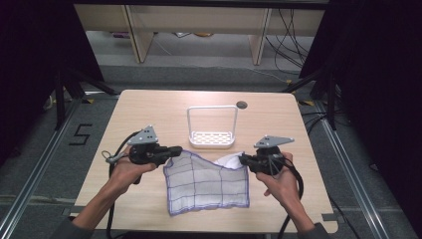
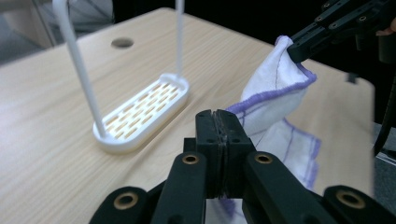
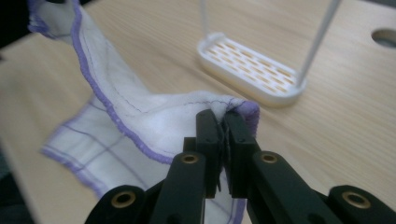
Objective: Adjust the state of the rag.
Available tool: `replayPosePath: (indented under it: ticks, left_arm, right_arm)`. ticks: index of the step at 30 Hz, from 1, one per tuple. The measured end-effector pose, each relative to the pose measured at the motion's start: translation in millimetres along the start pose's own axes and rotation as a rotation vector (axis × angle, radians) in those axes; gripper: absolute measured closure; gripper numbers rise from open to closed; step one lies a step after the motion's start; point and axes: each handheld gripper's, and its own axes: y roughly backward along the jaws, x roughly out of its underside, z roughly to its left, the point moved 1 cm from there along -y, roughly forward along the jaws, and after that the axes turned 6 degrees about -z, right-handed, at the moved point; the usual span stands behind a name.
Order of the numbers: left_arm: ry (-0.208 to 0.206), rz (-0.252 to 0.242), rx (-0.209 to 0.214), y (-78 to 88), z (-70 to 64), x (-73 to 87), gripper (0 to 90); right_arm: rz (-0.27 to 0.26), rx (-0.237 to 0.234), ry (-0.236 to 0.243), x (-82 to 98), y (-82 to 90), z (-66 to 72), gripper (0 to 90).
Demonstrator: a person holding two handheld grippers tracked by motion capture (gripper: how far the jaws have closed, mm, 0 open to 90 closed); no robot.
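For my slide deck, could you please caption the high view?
Left gripper and right gripper each pinch a corner of a white, purple-edged checked cloth before a white slotted plastic rack.

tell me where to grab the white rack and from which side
Grip the rack by the top bar of its tall wire loop, coming straight down from above. The loop stands upright over the low slotted base, which sits flat on the table and offers little to pinch. The cloth lies on its near side.
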Motion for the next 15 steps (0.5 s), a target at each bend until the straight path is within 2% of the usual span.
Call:
replayPosePath:
  ticks: [1,2,5,6,7,8,9,10,11,13,14,15]
  left_arm:
    - [0.004,0.008,-0.006,-6.3,5.1,5.0,88.0]
    - [0.003,0.016,-0.014,-11.2,8.8,9.4,88.0]
    - [-0.002,0.029,-0.014,-17.4,12.0,18.9,87.9]
    - [-0.008,0.036,-0.007,-17.2,11.6,21.0,87.9]
    - [-0.007,0.032,-0.004,-16.3,10.0,23.2,87.8]
    - [-0.012,0.036,0.003,-14.0,7.8,24.6,87.8]
    - [-0.029,0.04,0.004,-10.8,4.1,26.3,87.8]
    - [-0.04,0.043,0.006,-8.7,1.6,27.7,87.8]
    - [-0.047,0.046,0.009,-6.1,-2.3,30.2,87.8]
    - [-0.062,0.058,0.029,-1.1,-10.2,37.5,87.8]
    - [-0.072,0.068,0.035,1.0,-14.9,41.7,87.8]
    - [-0.081,0.075,0.045,2.3,-19.2,46.7,87.7]
  right_arm:
    - [0.023,0.002,-0.007,1.6,-9.9,-7.4,86.5]
    - [0.035,0.015,-0.034,4.5,-20.2,-10.8,86.5]
    - [0.069,0.021,-0.019,9.5,-39.9,-21.4,86.4]
    - [0.052,0.02,-0.017,11.7,-44.9,-21.8,86.3]
    - [0.081,0.011,-0.021,11.3,-43.8,-21.5,86.3]
    - [0.049,0.01,-0.027,13.0,-45.0,-20.9,86.3]
    - [0.08,0.005,-0.03,13.1,-40.7,-20.3,86.3]
    - [0.074,0.01,-0.044,15.1,-37.1,-17.4,86.3]
    - [0.055,0.006,-0.013,17.0,-35.9,-18.7,86.2]
    - [0.058,0.001,-0.03,21.5,-27.8,-14.8,86.1]
    - [0.083,-0.006,-0.04,24.3,-22.3,-12.1,86.1]
    - [0.065,-0.008,-0.04,28.8,-20.7,-10.0,86.0]
